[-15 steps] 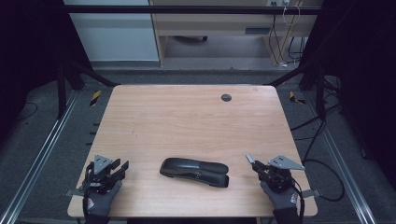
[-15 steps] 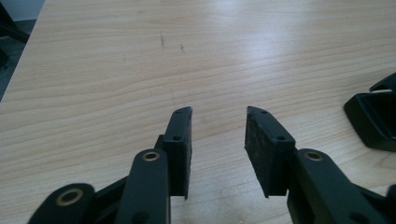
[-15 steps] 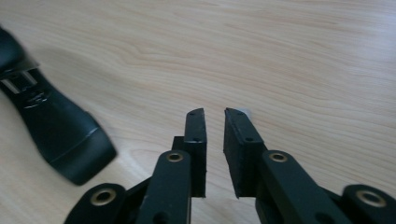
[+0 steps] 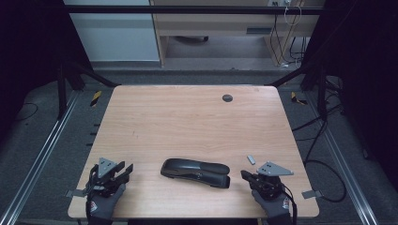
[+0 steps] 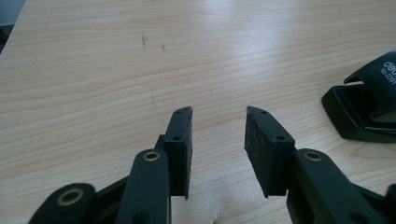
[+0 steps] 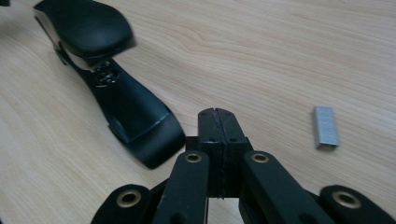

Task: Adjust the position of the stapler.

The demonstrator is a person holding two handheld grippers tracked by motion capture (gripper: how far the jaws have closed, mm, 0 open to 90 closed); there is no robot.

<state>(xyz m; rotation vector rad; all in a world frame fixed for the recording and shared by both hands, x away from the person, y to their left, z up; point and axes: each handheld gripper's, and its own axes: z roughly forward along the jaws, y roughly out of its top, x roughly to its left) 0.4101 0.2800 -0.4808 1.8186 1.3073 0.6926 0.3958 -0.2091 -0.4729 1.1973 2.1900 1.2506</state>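
Note:
A black stapler [image 4: 195,172] lies lengthwise near the front edge of the wooden table [image 4: 187,122], between my two grippers. My left gripper [image 4: 126,171] rests at the front left, open with nothing between its pads [image 5: 217,116]. One end of the stapler [image 5: 369,107] shows off to its right. My right gripper [image 4: 245,175] sits just right of the stapler, its jaws shut together on nothing [image 6: 216,114]. The stapler's open end [image 6: 107,70] lies to its left. A small strip of metal staples [image 4: 251,159] lies on the wood just beyond and right of this gripper [image 6: 325,126].
A small dark round hole [image 4: 227,98] marks the far part of the tabletop. Cables [image 4: 319,140] trail over the floor right of the table. Metal rails [image 4: 42,150] run along the left side, and a cabinet [image 4: 112,33] stands beyond the far edge.
My right gripper has drawn back toward the near edge, and the staple strip now shows where its tips were. The left gripper and the stapler have stayed put.

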